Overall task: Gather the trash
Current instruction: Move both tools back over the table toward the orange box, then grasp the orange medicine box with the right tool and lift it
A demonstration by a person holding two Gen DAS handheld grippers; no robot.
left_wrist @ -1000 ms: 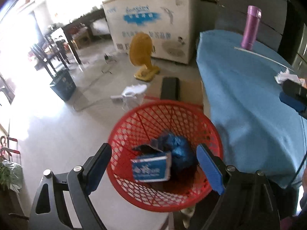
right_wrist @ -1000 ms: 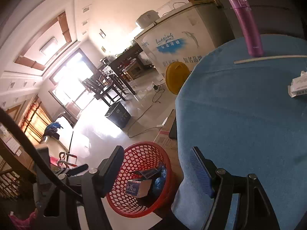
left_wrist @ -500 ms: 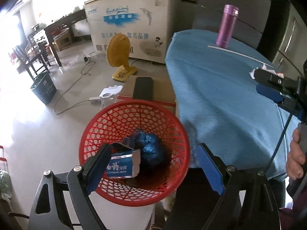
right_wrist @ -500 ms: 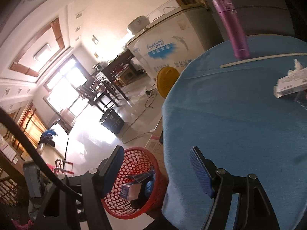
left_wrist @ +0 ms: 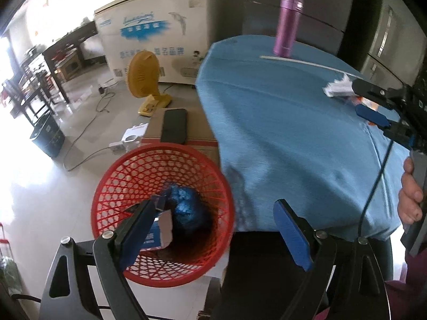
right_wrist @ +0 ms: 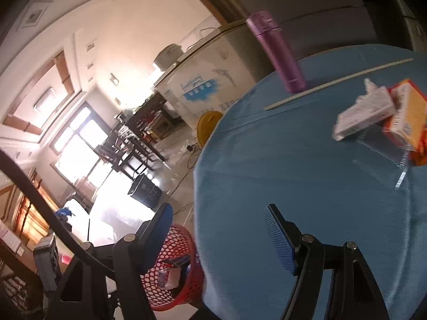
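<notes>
A red mesh basket stands on the floor beside the blue-clothed table; it holds a crumpled blue wrapper and a small white-and-blue box. My left gripper is open and empty above the basket's right rim. My right gripper is open and empty over the table's near edge; it also shows in the left wrist view. On the table lie a white box, an orange box and clear plastic packaging. The basket also shows in the right wrist view.
A purple flask and a long white stick sit at the table's far side. A cardboard box with a phone, a yellow fan, a white freezer and a dark bin stand on the floor.
Both grippers have swung right, away from the basket and toward the table. The white and orange boxes have come further into the right wrist view.
</notes>
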